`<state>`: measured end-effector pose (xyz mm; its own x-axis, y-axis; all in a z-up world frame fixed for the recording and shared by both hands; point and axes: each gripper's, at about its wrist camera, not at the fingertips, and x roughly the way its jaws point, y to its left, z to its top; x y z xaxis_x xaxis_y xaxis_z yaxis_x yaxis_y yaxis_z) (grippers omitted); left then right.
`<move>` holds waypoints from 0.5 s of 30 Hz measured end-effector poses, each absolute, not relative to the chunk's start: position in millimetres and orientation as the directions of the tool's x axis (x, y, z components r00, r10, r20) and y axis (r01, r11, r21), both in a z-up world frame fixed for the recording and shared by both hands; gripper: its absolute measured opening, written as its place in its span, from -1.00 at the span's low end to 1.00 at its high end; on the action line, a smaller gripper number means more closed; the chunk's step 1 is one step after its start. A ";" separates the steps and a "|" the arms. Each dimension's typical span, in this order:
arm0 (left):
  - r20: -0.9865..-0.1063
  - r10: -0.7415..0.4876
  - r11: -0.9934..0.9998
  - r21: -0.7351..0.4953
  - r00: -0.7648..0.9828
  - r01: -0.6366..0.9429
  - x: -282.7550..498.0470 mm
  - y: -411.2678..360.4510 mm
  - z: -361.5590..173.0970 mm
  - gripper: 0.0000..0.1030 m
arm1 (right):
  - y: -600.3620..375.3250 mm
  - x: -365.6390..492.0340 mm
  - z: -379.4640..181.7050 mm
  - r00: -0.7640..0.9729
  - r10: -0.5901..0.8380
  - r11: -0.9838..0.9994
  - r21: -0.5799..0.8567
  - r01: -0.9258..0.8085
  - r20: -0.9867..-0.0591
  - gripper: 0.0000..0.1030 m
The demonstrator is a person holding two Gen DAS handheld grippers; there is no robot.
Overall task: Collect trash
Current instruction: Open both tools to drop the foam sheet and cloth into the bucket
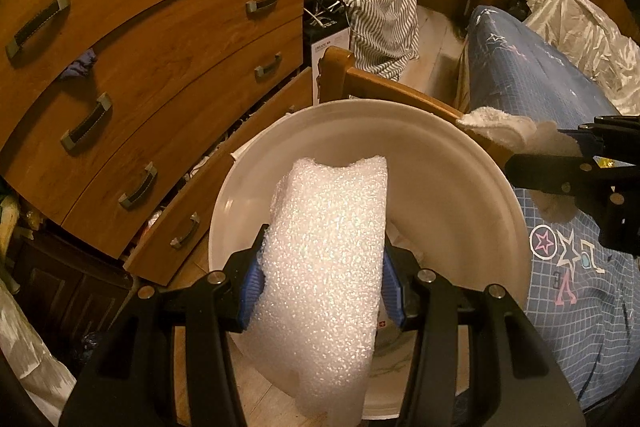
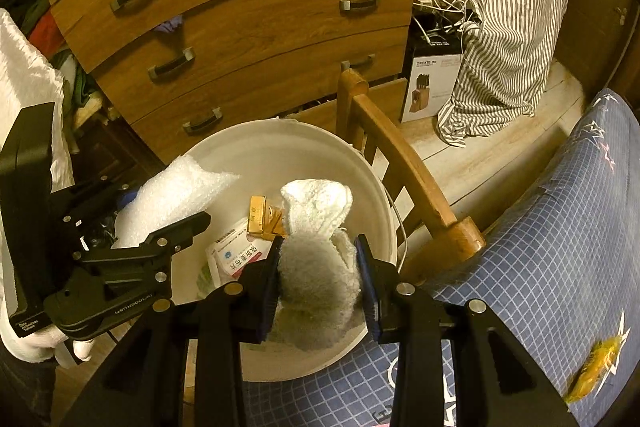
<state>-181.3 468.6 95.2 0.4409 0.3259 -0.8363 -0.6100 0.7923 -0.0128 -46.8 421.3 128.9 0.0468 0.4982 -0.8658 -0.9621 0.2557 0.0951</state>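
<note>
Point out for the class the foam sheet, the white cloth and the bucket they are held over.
foam sheet [image 1: 324, 259], left wrist view, middle of its face between the pads.
white cloth [image 2: 320, 259], right wrist view, its bunched middle between the pads.
bucket [image 2: 276, 135], right wrist view, far rim.

The pale wood-plank floor [image 2: 480, 155] carries a round white plastic bucket [image 2: 376, 187] beside a wooden chair [image 2: 404, 163], a white knife-block box [image 2: 430, 91] and a hanging grey-striped cloth [image 2: 504, 39] before the brown wooden drawer chest [image 2: 260, 27].
</note>
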 end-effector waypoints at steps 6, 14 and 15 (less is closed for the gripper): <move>-0.835 0.325 0.794 -0.014 0.444 -0.608 -180.4 468.1 94.5 -0.09 | 422.0 -46.2 127.4 0.043 0.499 0.253 0.099 -0.962 -0.865 -0.30; -0.836 0.326 0.790 -0.015 0.442 -0.612 -178.8 469.5 93.7 -0.09 | 422.6 -44.5 125.8 0.043 0.504 0.249 0.097 -0.964 -0.863 -0.29; -0.836 0.325 0.789 -0.018 0.443 -0.614 -179.0 469.9 93.7 -0.08 | 423.1 -44.0 125.6 0.043 0.505 0.249 0.098 -0.964 -0.862 -0.29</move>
<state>-179.0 469.9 93.7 0.4425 0.3253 -0.8357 -0.6136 0.7894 -0.0177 -44.0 423.1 125.6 0.0431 0.5047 -0.8622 -0.9636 0.2490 0.0976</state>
